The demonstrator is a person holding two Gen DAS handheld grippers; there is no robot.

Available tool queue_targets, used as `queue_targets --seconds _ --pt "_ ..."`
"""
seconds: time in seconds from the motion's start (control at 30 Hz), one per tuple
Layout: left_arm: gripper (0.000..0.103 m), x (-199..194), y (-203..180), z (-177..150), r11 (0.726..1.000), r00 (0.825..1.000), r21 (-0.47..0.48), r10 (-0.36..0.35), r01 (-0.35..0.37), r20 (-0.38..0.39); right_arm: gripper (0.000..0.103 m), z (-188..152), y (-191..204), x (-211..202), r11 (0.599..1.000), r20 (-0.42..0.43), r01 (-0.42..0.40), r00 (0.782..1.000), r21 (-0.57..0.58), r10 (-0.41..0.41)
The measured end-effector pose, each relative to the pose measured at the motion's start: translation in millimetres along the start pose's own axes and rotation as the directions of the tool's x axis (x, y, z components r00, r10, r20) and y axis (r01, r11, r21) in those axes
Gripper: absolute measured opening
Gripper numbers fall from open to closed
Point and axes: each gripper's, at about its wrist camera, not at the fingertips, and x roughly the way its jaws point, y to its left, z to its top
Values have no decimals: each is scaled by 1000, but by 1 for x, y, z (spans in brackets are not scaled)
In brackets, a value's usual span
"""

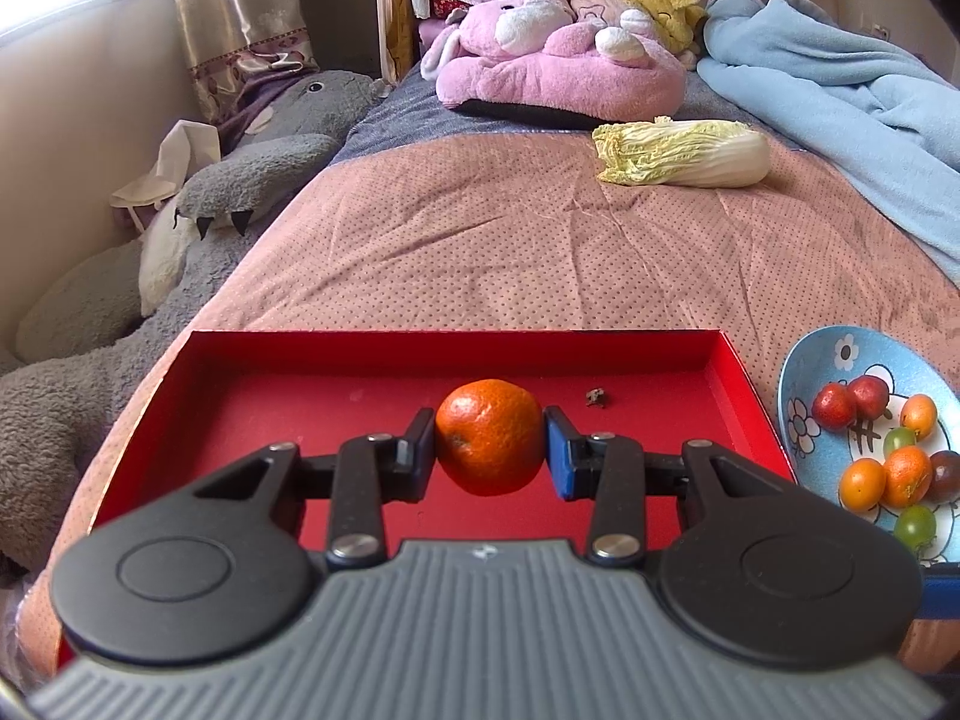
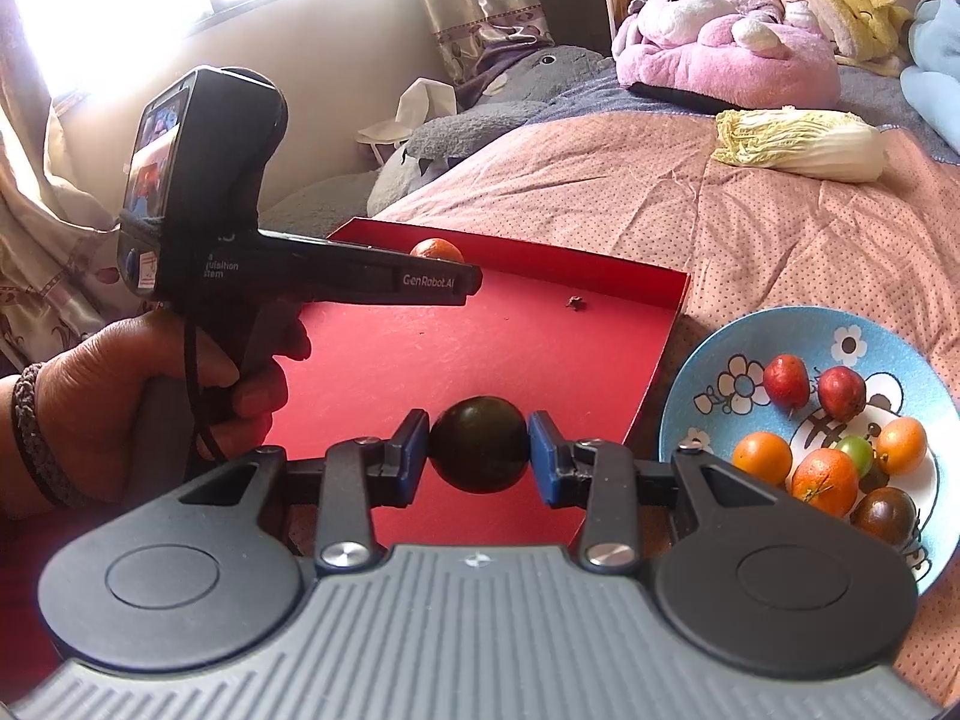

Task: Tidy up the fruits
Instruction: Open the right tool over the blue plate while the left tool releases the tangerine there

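The mandarin is round and bright orange, with a finely pitted peel, a pale sheen on its upper left and a small dark navel low on its left side. It sits pinched between the fingers of the left gripper, one pad on each flank, above the floor of the red tray. In the right wrist view the same fruit shows only as an orange cap past the body of the left gripper, over the tray's far part.

The dark tomato is smooth, almost black with a brownish-green cast, and about as round as the mandarin. The fingers of the right gripper pinch it from both sides, above the near edge of the tray.

The tray is shallow, red inside, and bare except for a small dark crumb near its far right part. It lies on a pink dotted bedspread. Just beside the tray's right edge stands a blue flowered bowl holding small fruits: two red, several orange, green ones and one dark like the held tomato.

A hand with a braided wristband grips the left gripper's handle. Farther up the bed lie a napa cabbage, a pink plush toy, a grey plush toy and a blue blanket.
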Motion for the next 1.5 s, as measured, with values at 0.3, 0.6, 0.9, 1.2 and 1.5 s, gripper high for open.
queue_targets --seconds 0.3,0.6,0.9,1.2,1.5 --pt "41 -7 -8 -3 1000 1000 19 -9 9 14 42 -1 -5 -11 1000 23 7 1000 11 -8" --pt "41 -20 -25 2 999 998 23 -45 44 35 42 -6 -24 -27 999 50 28 998 39 -30" --pt "41 -27 -63 5 991 993 70 -114 111 36 42 -21 -58 -52 992 71 86 993 95 -93" --pt "41 -23 -110 4 962 965 90 -260 258 16 42 -45 -105 -79 968 54 187 979 170 -198" --pt "41 -7 -146 -18 922 947 216 -314 322 -74 42 -51 -145 -86 930 54 263 957 257 -285"
